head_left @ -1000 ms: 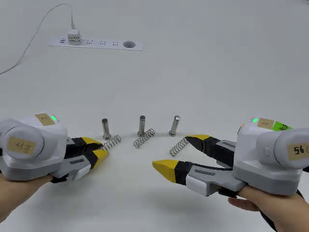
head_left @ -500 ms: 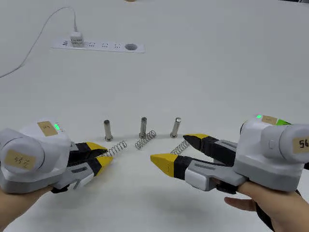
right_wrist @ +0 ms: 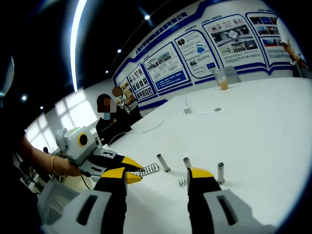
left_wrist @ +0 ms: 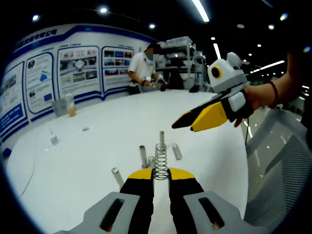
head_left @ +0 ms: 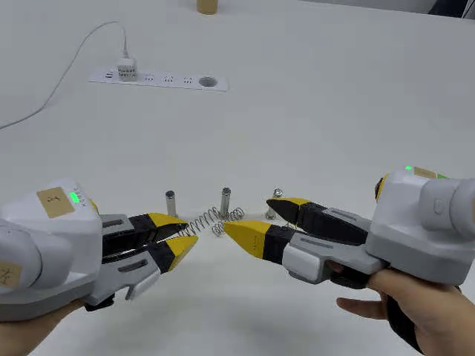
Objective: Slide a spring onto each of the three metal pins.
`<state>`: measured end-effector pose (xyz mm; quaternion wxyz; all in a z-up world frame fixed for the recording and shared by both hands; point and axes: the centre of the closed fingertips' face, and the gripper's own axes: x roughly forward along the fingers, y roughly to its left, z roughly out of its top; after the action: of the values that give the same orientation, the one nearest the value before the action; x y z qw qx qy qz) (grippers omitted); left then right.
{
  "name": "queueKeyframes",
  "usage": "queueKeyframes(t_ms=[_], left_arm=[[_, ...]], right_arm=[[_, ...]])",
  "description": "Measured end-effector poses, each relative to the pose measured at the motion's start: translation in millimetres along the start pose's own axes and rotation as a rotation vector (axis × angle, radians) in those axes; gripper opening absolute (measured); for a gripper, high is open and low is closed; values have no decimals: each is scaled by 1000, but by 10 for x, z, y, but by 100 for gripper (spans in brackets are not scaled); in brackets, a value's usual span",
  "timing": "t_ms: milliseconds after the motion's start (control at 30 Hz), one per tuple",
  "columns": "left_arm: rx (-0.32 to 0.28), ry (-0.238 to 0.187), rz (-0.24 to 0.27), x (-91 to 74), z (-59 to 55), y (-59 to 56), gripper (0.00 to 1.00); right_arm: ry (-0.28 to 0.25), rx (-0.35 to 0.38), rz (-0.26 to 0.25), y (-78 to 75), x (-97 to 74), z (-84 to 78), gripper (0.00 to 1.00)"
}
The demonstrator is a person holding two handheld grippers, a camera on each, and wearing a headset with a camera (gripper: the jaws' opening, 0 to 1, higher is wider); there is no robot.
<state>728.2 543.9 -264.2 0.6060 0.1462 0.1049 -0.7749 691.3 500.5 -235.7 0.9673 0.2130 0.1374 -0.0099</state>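
Observation:
Three short metal pins stand in a row on the white table: left pin (head_left: 171, 202), middle pin (head_left: 225, 199), right pin (head_left: 277, 193). My left gripper (head_left: 189, 232) is shut on one end of a spring (head_left: 202, 220), which sticks out past its tips toward the middle pin. In the left gripper view that spring (left_wrist: 161, 163) rises from between the closed jaws. A second spring (head_left: 231, 219) lies by the middle pin. My right gripper (head_left: 248, 213) is open, holds nothing, and hovers just right of the held spring, in front of the right pin. The right gripper view shows the pins (right_wrist: 187, 162) and a loose spring (right_wrist: 183, 183).
A white power strip (head_left: 157, 78) with a plugged charger and cable lies at the back left. A tan cup (head_left: 207, 6) stands at the far edge. Bare white table surrounds the pins. People stand far behind.
The left gripper has lifted the left spring off the table and carried it toward the middle pin. The right gripper, still open, has moved left toward the pins.

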Motion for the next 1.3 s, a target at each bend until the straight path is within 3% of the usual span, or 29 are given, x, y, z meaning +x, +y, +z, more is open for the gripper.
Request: queueKeyframes(t_ms=[433,633,900,1000,1300], left_arm=[[33,-142,-33,-77,354,-158,10],[45,-197,-49,-114,492,-220,10],[115,-229,-52,-142,611,-282,10],[136,-223,-54,-140,608,-295,10],[121,-206,-50,-140,571,-286,10]], right_arm=[[-43,96,102,179,44,154,32],[-87,170,157,269,36,250,28],[-100,211,201,350,25,287,21],[-106,224,215,382,21,296,18],[-110,213,235,426,17,305,13]])
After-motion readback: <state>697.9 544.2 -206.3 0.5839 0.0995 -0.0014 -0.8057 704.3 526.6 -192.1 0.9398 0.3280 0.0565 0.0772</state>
